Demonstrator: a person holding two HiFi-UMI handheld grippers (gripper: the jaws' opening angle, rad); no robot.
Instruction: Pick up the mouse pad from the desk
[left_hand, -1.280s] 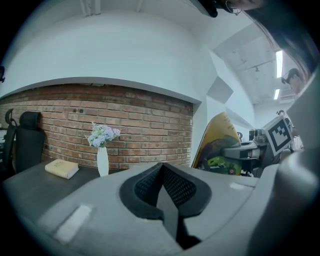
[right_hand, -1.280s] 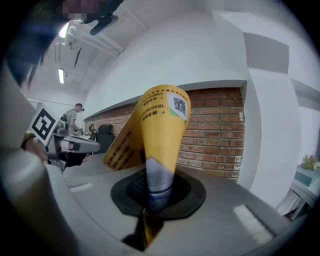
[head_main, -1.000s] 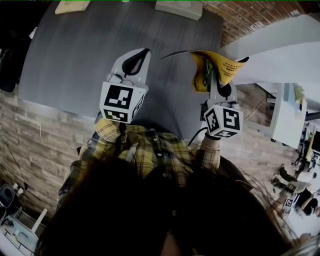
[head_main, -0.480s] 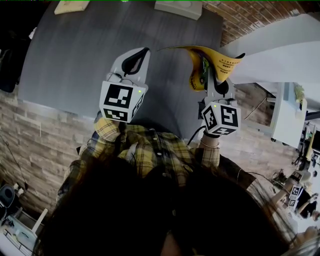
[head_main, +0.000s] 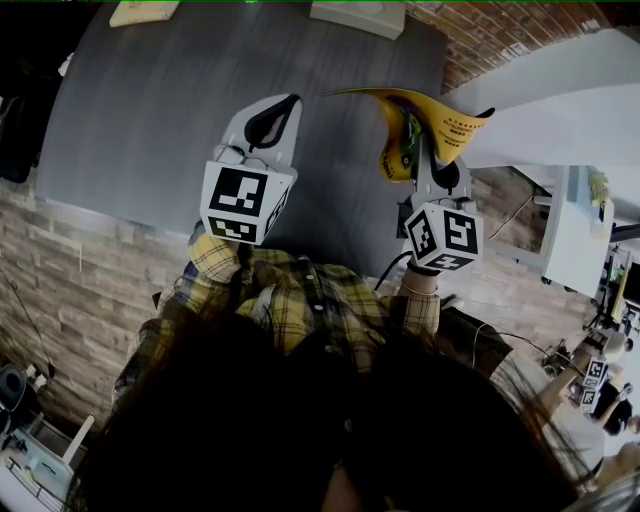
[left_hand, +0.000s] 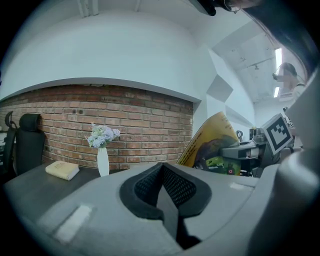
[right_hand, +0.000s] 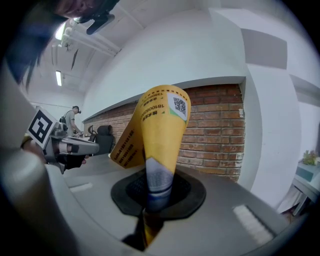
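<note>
1. Yellow and bent into a curve, the mouse pad (head_main: 432, 120) is seen in the upper right of the head view, lifted clear of the dark grey table (head_main: 150, 110).
2. The mouse pad is pinched at its lower edge by the right hand-held gripper (head_main: 418, 150). In the right gripper view it is clamped between the two jaws and rises up the middle of the frame, with black print and a square code shown on its yellow face.
3. The left hand-held gripper (head_main: 275, 115) is held over the table just left of centre in the head view, well apart from the mouse pad. Its jaws are pressed together, and nothing is caught between them.
4. In the left gripper view the mouse pad is seen at the right of the frame, with the right hand-held gripper beneath it.
5. A pale book (head_main: 143, 12) is seen at the upper left edge of the head view, lying on the table.
6. In the left gripper view a white vase (left_hand: 103, 161) with pale flowers is placed just right of the book, in front of a brick wall (left_hand: 140, 125).
7. Yellow plaid sleeves (head_main: 290, 300) are seen below both grippers, at the centre of the head view.
</note>
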